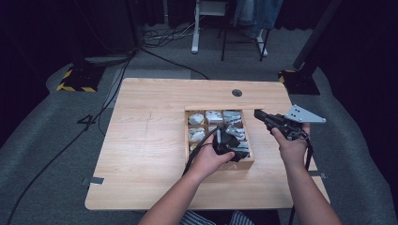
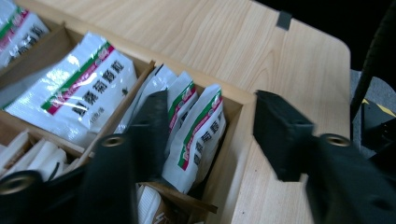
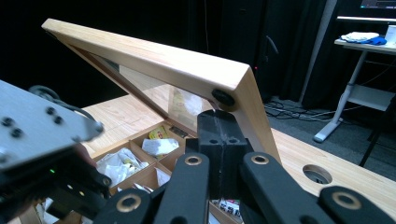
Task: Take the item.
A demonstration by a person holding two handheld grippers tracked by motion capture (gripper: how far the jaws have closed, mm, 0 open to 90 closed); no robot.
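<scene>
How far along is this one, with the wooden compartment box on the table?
Done: the lid is up, resting against the shut right gripper. In hand: the left gripper, jaws open, reaches into the box; one jaw is beside the white sachets in a corner compartment, the other outside the wall. Left: nothing is gripped yet, so closing on a sachet and lifting it probably remain.

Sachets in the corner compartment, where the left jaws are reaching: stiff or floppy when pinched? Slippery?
The sachets look like thin glossy film, so probably slick and likely to crumple between the left gripper jaws. They stand loosely packed on edge, so neighbours may lift or tip along. Probably light.
</scene>
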